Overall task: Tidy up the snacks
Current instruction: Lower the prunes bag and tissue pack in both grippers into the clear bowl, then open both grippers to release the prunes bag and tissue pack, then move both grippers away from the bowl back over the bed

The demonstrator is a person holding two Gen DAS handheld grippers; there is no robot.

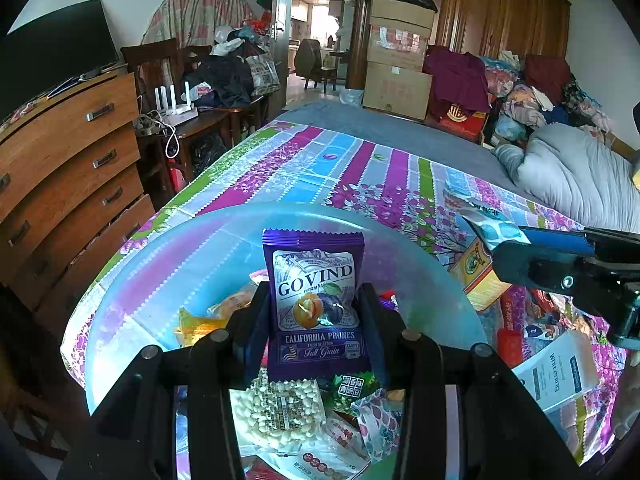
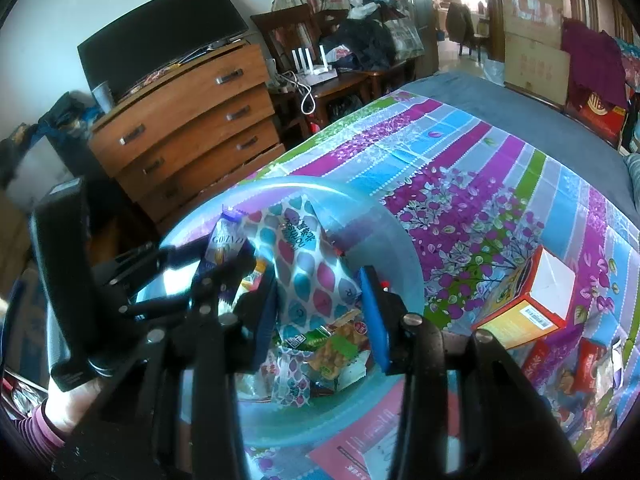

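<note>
My left gripper (image 1: 316, 320) is shut on a purple Govind prunes packet (image 1: 316, 304) and holds it upright over a translucent blue bowl (image 1: 168, 264) that has several snack packets in it. The prunes packet also shows in the right wrist view (image 2: 224, 248), with the left gripper (image 2: 224, 276) on it. My right gripper (image 2: 320, 304) is shut on a white packet with blue and pink drops (image 2: 308, 264), held over the same bowl (image 2: 384, 236). In the left wrist view the right gripper (image 1: 500, 248) comes in from the right with that packet (image 1: 492, 228).
The bowl stands on a striped floral cloth (image 2: 480, 168) on a bed. An orange and white box (image 2: 532, 300) and several more snack packets (image 2: 576, 368) lie to its right, with a white box (image 1: 560, 372). A wooden chest of drawers (image 2: 188, 128) stands to the left.
</note>
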